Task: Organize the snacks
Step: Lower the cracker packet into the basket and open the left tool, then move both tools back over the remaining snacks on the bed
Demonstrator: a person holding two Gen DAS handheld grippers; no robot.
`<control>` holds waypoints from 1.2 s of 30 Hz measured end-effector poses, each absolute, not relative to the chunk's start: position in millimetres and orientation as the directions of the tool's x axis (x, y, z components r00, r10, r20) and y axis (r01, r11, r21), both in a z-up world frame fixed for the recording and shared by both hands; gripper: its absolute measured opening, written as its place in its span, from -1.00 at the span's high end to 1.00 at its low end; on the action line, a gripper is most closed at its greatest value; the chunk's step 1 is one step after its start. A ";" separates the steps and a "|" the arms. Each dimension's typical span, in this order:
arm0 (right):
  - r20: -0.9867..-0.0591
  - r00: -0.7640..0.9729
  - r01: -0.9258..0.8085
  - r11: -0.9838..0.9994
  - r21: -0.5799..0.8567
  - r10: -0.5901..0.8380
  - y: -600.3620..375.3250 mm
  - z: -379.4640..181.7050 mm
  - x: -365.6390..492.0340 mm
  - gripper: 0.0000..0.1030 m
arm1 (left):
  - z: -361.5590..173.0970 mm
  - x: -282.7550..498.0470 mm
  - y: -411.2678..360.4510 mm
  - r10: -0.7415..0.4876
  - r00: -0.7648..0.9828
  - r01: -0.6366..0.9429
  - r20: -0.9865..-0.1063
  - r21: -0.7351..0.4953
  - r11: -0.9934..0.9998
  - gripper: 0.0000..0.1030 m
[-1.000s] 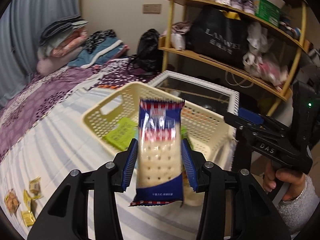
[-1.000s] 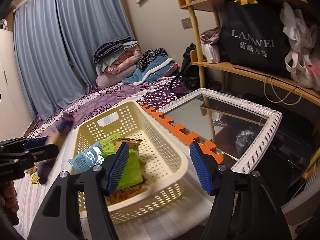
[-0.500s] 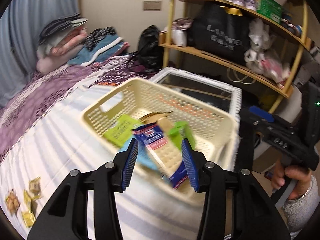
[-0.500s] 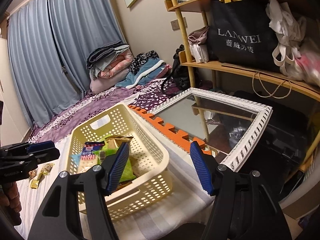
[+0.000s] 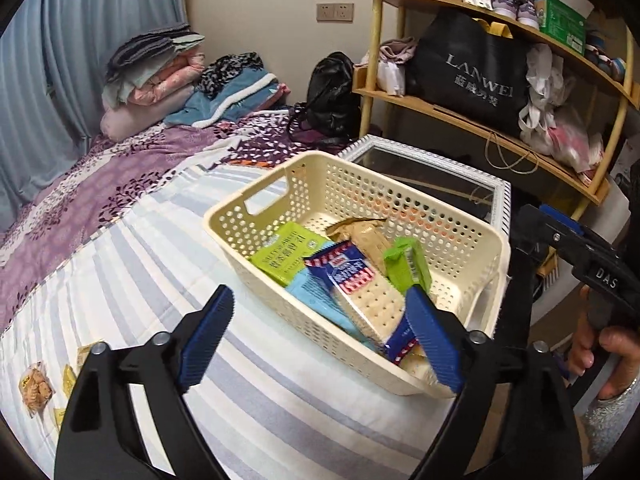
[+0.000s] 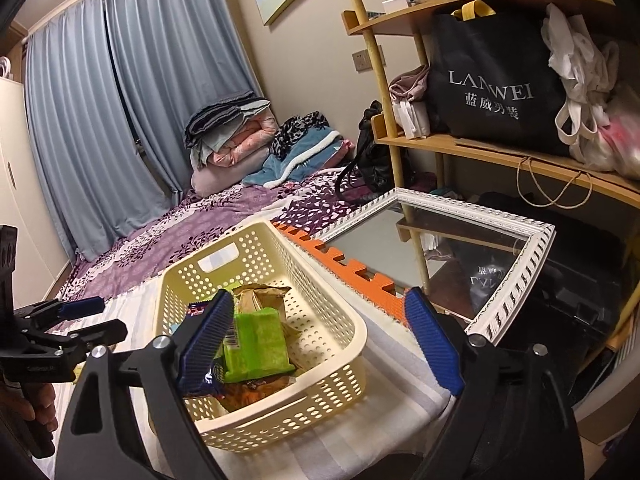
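The cracker packet (image 5: 362, 292) is lying in the basket (image 5: 360, 176) at the bed's corner, both grippers, left gripper (image 5: 320, 336) and right gripper (image 6: 320, 336), opening, grasping nothing.

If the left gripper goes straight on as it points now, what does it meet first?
Probably the near wall of the cream basket, with its jaws opening and empty; the left gripper aims there, though depth is unclear.

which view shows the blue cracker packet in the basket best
Left wrist view: the cracker packet lies fully visible atop other snacks in the basket. Right wrist view shows only a corner; a gripper finger hides the rest.
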State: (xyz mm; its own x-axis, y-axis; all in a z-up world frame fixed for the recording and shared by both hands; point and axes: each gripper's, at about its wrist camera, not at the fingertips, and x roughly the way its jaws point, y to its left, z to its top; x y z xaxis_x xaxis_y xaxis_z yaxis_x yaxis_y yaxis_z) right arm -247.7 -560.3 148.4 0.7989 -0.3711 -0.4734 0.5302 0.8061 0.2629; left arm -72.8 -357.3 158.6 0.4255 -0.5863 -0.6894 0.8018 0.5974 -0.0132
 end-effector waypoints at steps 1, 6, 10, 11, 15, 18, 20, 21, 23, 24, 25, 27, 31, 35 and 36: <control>-0.472 0.800 0.530 0.805 0.265 -0.371 -560.0 149.4 -247.5 -0.72 | 159.7 -71.3 -355.3 -0.581 0.437 0.794 -0.687 -0.010 0.608 -0.83; -0.446 0.810 0.529 0.803 0.275 -0.381 -556.6 157.7 -250.7 -0.83 | 163.7 -60.7 -343.8 -0.553 0.476 0.749 -0.684 -0.013 0.662 -0.91; -0.435 0.813 0.530 0.801 0.279 -0.386 -552.4 163.1 -250.1 -0.90 | 169.7 -52.6 -329.5 -0.539 0.509 0.718 -0.671 -0.014 0.696 -0.92; -0.434 0.814 0.528 0.802 0.279 -0.385 -550.9 164.4 -248.9 -0.90 | 171.9 -49.8 -324.1 -0.534 0.521 0.707 -0.666 -0.014 0.707 -0.92; -0.422 0.828 0.507 0.814 0.283 -0.369 -542.1 171.4 -242.5 -0.90 | 181.5 -37.2 -299.2 -0.515 0.567 0.655 -0.643 -0.028 0.755 -0.93; -0.407 0.845 0.477 0.831 0.286 -0.346 -529.8 177.1 -235.1 -0.90 | 185.7 -28.7 -278.4 -0.497 0.597 0.615 -0.630 -0.039 0.788 -0.93; -0.399 0.859 0.450 0.846 0.286 -0.322 -519.8 180.2 -228.3 -0.90 | 186.5 -21.7 -262.3 -0.476 0.617 0.582 -0.627 -0.044 0.812 -0.93; -0.395 0.867 0.430 0.857 0.283 -0.304 -512.9 182.3 -223.2 -0.90 | 186.5 -17.7 -254.6 -0.467 0.624 0.567 -0.627 -0.048 0.822 -0.93; -0.388 0.880 0.395 0.876 0.276 -0.274 -500.8 185.9 -215.3 -0.90 | 185.7 -11.2 -237.6 -0.446 0.638 0.534 -0.628 -0.056 0.844 -0.93; -0.384 0.886 0.376 0.886 0.270 -0.259 -493.9 187.5 -211.3 -0.90 | 185.4 -8.2 -229.7 -0.436 0.645 0.519 -0.628 -0.059 0.853 -0.93; -0.378 0.894 0.352 0.898 0.263 -0.239 -484.8 190.3 -205.7 -0.90 | 185.3 -4.9 -219.1 -0.424 0.653 0.500 -0.627 -0.064 0.864 -0.93; -0.371 0.904 0.317 0.913 0.255 -0.210 -472.8 193.9 -198.2 -0.90 | 185.6 -0.2 -202.3 -0.409 0.666 0.475 -0.624 -0.068 0.877 -0.93; -0.359 0.919 0.251 0.942 0.221 -0.161 -444.1 201.2 -181.0 -0.90 | 187.6 9.2 -161.8 -0.366 0.699 0.410 -0.615 -0.075 0.909 -0.93; -0.354 0.929 0.190 0.960 0.207 -0.108 -419.2 207.5 -165.6 -0.90 | 192.1 16.0 -119.8 -0.317 0.732 0.339 -0.603 -0.081 0.937 -0.93; -0.353 0.931 0.179 0.962 0.204 -0.099 -414.7 208.4 -163.4 -0.90 | 193.5 17.7 -110.0 -0.305 0.739 0.322 -0.600 -0.083 0.943 -0.93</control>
State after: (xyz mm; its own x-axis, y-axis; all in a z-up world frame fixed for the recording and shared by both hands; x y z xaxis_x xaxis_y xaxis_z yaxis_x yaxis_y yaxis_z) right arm -163.4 -414.7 208.4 0.9305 -0.0987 -0.3526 0.1794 0.9624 0.2039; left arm 17.7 -110.0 193.5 0.7394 -0.3051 -0.6002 0.3215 0.9432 -0.0835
